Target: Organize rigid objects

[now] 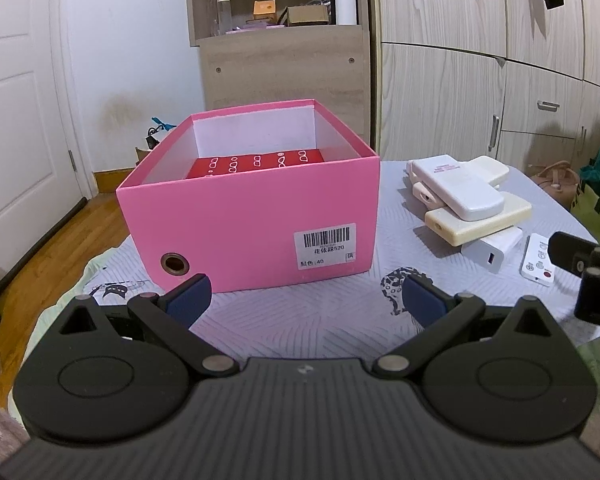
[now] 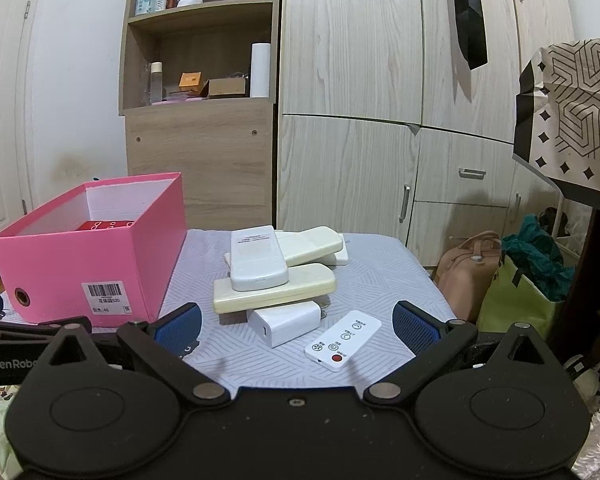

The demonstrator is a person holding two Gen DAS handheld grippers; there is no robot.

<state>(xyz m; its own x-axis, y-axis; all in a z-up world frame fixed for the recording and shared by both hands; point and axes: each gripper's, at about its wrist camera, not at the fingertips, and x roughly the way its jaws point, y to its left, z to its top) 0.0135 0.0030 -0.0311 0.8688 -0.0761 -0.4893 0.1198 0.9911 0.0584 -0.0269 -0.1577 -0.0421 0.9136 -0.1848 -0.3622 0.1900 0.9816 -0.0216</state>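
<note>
An open pink box stands on the grey patterned cloth and holds a red box; the pink box also shows at the left of the right wrist view. Right of it lies a pile of white and cream remotes, seen too in the right wrist view, with a white charger and a small white remote with a red button in front. My left gripper is open and empty before the pink box. My right gripper is open and empty, just short of the charger and small remote.
A wooden shelf unit with bottles and small boxes stands behind, beside pale wardrobe doors. Bags sit on the floor at the right under a dark table with a patterned paper bag. A white door is at the left.
</note>
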